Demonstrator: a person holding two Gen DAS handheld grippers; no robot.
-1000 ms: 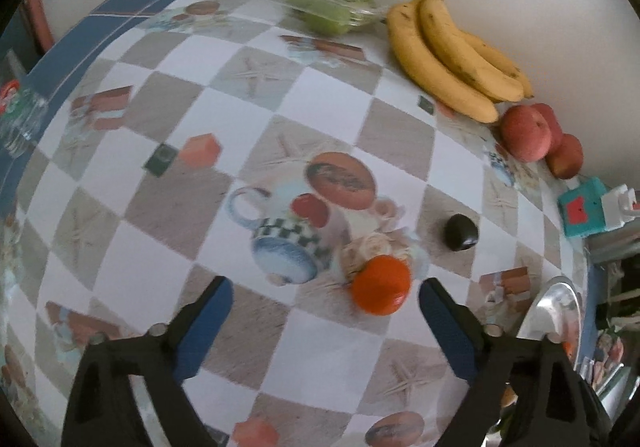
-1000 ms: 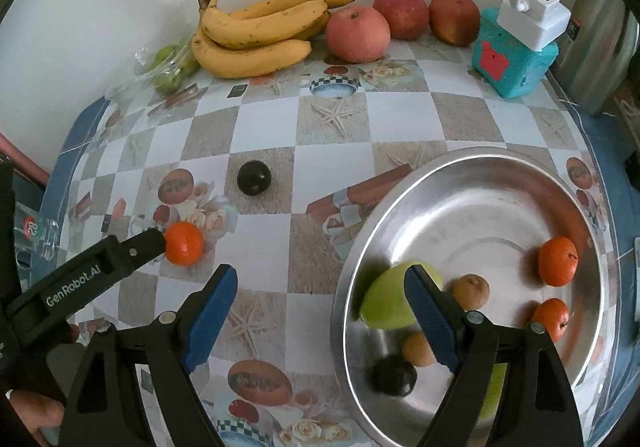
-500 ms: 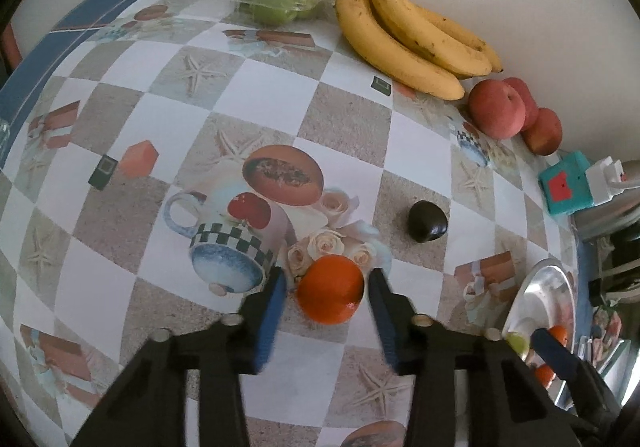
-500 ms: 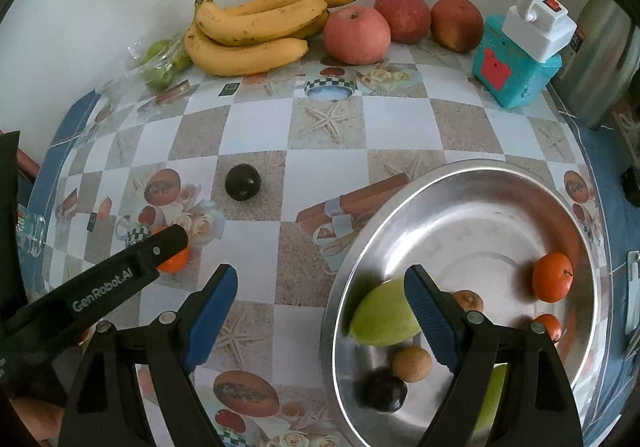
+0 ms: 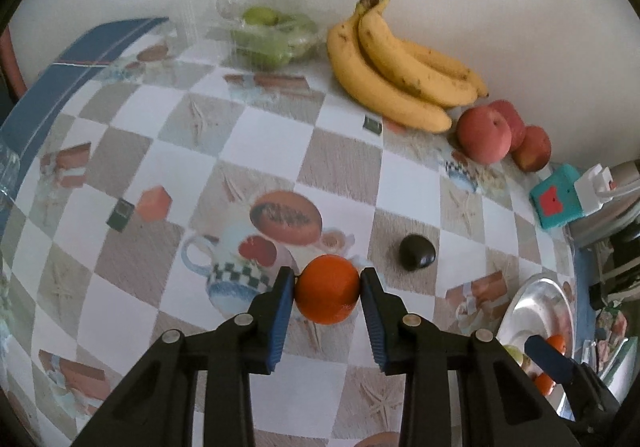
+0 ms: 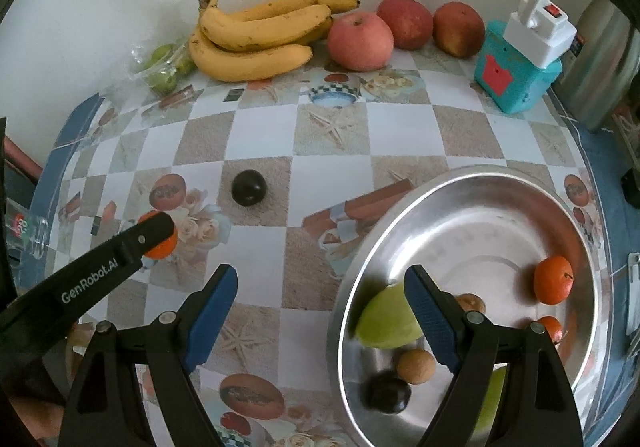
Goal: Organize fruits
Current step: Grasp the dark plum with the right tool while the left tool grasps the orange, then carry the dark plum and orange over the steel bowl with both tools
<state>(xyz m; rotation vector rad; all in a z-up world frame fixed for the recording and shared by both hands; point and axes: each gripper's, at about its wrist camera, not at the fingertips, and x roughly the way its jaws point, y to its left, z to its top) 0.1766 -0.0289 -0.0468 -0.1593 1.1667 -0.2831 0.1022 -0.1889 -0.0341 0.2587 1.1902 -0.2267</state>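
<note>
My left gripper points steeply down, its blue pads pressed against either side of an orange. My right gripper hangs tilted downward too, jaws spread wide with nothing between them, black arms framing the view on both sides.

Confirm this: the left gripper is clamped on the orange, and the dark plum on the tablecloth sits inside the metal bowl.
Wrong about the plum: the right wrist view shows it on the tablecloth, outside the metal bowl. The left gripper is indeed clamped on the orange.
</note>
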